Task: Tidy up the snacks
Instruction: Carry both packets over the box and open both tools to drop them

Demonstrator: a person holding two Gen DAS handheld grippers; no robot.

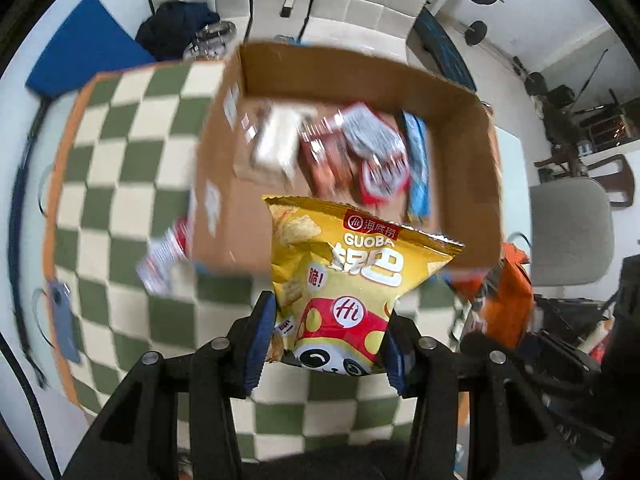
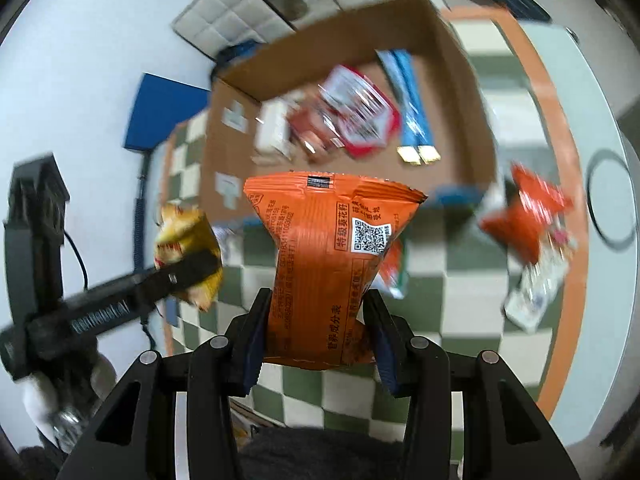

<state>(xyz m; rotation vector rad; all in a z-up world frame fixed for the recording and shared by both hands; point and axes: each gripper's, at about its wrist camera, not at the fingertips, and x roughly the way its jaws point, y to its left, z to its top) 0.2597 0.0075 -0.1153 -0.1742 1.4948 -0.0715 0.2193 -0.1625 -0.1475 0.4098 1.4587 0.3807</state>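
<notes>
Black two-finger left gripper (image 1: 326, 332) is pinching a glossy yellow crisp bag printed with a panda (image 1: 344, 280), squeezing its lower end while the bag is hanging above a green-and-cream checked tablecloth (image 1: 120, 168). Alongside, the black right gripper (image 2: 316, 332) is clamping a crinkled orange foil snack packet (image 2: 324, 256) the same way. Beyond both, an open brown cardboard box (image 1: 486, 184) is waiting, already holding several red, white and blue packets. Judging by this, both bags should be carried fully over the box rim before letting go, lowered gently to avoid crushing. More loose packets are lying on the cloth beside the box.
</notes>
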